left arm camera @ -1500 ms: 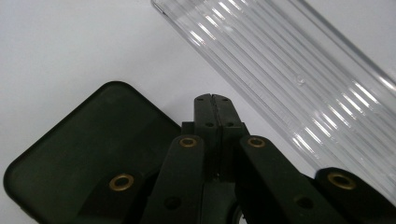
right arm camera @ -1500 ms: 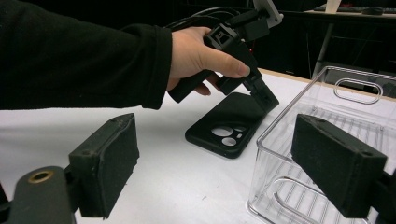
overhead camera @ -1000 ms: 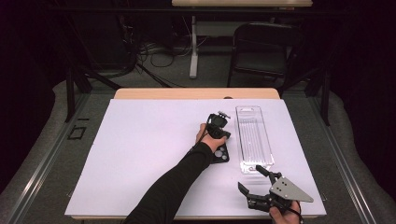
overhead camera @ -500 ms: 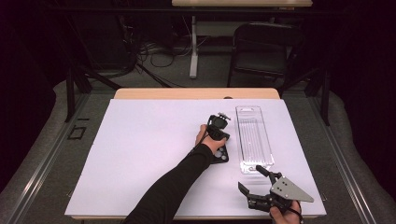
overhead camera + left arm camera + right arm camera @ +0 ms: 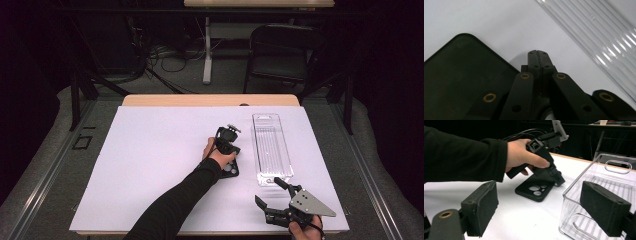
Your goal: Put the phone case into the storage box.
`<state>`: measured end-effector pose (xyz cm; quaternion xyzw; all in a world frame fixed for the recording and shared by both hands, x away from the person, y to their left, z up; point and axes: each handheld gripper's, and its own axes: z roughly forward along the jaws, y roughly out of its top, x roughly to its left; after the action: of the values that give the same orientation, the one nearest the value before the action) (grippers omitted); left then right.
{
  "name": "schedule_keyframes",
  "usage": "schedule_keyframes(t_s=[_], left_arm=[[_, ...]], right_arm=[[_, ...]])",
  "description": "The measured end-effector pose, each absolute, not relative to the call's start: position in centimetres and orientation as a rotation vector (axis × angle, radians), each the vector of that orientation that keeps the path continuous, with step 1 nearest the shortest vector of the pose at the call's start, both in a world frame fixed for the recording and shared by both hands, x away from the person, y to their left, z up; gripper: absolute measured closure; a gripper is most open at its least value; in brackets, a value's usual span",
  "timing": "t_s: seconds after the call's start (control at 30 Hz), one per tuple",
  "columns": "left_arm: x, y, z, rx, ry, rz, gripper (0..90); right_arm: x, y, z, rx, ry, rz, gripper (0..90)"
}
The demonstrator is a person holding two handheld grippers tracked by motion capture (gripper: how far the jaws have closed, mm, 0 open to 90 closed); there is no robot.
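Observation:
A black phone case (image 5: 231,169) lies flat on the white table cover, camera holes up, and appears again in the right gripper view (image 5: 535,189) and the left gripper view (image 5: 459,80). A hand holds my left gripper (image 5: 234,151) tilted down over the case's far end. Its jaws are shut, pressed together with nothing between them (image 5: 537,53), and the tip is just off the case's edge, beside the clear tray. Near the table's front right, my right gripper (image 5: 274,194) stands open and holds nothing, its pads (image 5: 482,207) wide apart and aimed at the case.
A long clear plastic tray (image 5: 271,147) with a ribbed floor lies right of the case, its near end close to my right gripper (image 5: 544,207). A wooden table edge (image 5: 210,100), a chair and cables stand behind the white cover.

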<state>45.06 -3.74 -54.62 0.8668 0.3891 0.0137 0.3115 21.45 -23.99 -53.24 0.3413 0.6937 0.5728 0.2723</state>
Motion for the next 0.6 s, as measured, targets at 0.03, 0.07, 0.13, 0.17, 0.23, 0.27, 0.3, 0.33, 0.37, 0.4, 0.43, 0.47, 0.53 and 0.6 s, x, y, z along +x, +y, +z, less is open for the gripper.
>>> schedule_keyframes(t_s=[0.03, 0.07, 0.13, 0.17, 0.23, 0.27, 0.3, 0.33, 0.37, 0.4, 0.43, 0.47, 0.53, 0.6], left_arm=[[44.9, -3.5, -54.6, 2.288, 1.026, 0.031, 90.0], [44.8, -3.4, -54.6, 2.289, 1.025, 0.034, 90.0], [44.6, -3.0, -54.6, 2.288, 1.031, 0.032, 90.0], [44.3, -2.7, -54.6, 2.297, 1.03, 0.035, 90.0], [44.1, -2.3, -54.5, 2.297, 1.034, 0.033, 90.0], [44.1, -2.3, -54.5, 2.297, 1.034, 0.033, 90.0], [43.9, -1.9, -54.6, 2.293, 1.037, 0.026, 90.0], [43.8, -1.6, -54.6, 2.293, 1.038, 0.021, 90.0], [43.7, -1.4, -54.6, 2.296, 1.037, 0.021, 90.0], [43.7, -1.4, -54.6, 2.296, 1.037, 0.021, 90.0], [43.4, -0.9, -54.5, 2.302, 1.035, 0.019, 90.0], [43.1, -0.6, -54.5, 2.305, 1.033, 0.016, 90.0], [42.9, -0.4, -54.5, 2.306, 1.031, 0.016, 90.0], [42.4, 0.0, -54.5, 2.314, 1.023, 0.019, 90.0]], right_arm=[[21.5, -24.0, -53.2, 0.919, 1.867, 1.542, 14.2], [21.5, -24.0, -53.2, 0.915, 1.864, 1.539, 14.2], [21.5, -24.0, -53.3, 0.918, 1.864, 1.542, 14.2], [21.5, -24.0, -53.3, 0.917, 1.865, 1.541, 14.3], [21.5, -23.9, -53.3, 0.916, 1.865, 1.541, 14.2], [21.5, -23.9, -53.3, 0.912, 1.864, 1.54, 14.2], [21.5, -23.9, -53.3, 0.913, 1.865, 1.54, 14.2], [21.5, -23.9, -53.3, 0.914, 1.866, 1.541, 14.2], [21.5, -23.9, -53.3, 0.914, 1.866, 1.54, 14.2], [21.5, -23.9, -53.3, 0.914, 1.866, 1.54, 14.2], [21.5, -23.9, -53.3, 0.915, 1.865, 1.54, 14.3], [21.5, -23.9, -53.3, 0.916, 1.865, 1.54, 14.3], [21.5, -23.9, -53.3, 0.913, 1.864, 1.539, 14.2], [21.5, -23.9, -53.3, 0.915, 1.861, 1.542, 14.2]])
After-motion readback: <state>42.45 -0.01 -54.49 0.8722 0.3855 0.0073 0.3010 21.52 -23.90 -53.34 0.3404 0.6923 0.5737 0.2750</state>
